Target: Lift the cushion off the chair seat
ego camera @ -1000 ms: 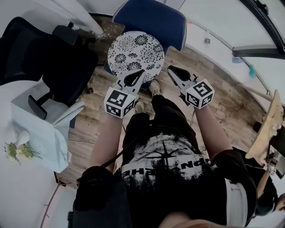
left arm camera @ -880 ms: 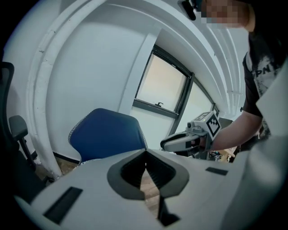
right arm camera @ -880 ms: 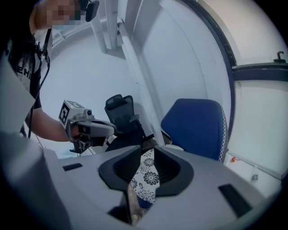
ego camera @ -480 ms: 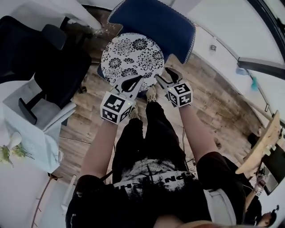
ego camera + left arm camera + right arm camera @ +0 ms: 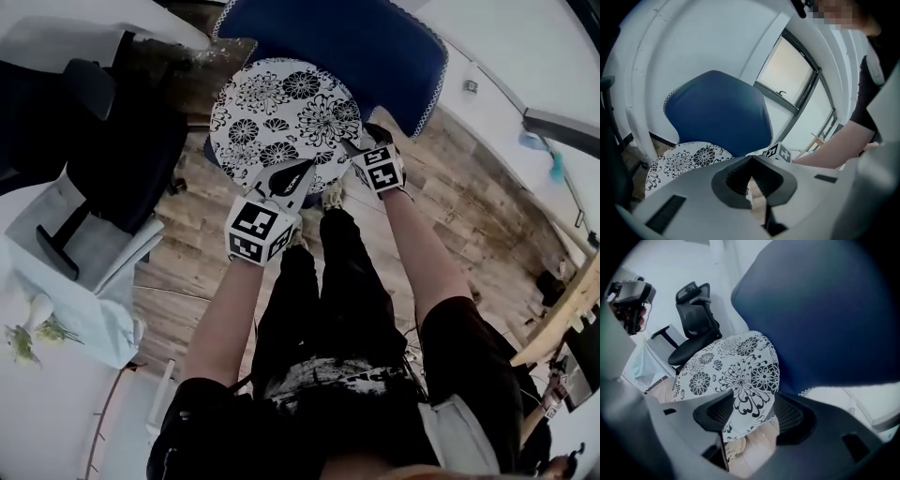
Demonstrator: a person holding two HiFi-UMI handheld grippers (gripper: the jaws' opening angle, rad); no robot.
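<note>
A round white cushion (image 5: 281,112) with black flower print lies on the seat of a blue chair (image 5: 347,37). My left gripper (image 5: 302,167) hovers just over the cushion's near edge with its jaws shut and nothing in them. In the left gripper view the cushion (image 5: 679,161) sits low on the left, beyond the closed tips (image 5: 750,161). My right gripper (image 5: 358,139) is at the cushion's near right edge, pointing steeply down, its jaws opening wide. In the right gripper view the cushion's rim (image 5: 736,371) lies between the spread jaws (image 5: 747,408), and the pads do not press on it.
A black office chair (image 5: 122,141) stands close on the left of the blue chair, with a pale seat (image 5: 94,234) beside it. A white table with flowers (image 5: 28,328) is at the far left. Wooden floor (image 5: 469,216) stretches to the right. My legs stand right before the chair.
Both grippers have come down toward the cushion. The right one dropped farther, tipped downward and went from shut to wide open at the cushion's edge.
</note>
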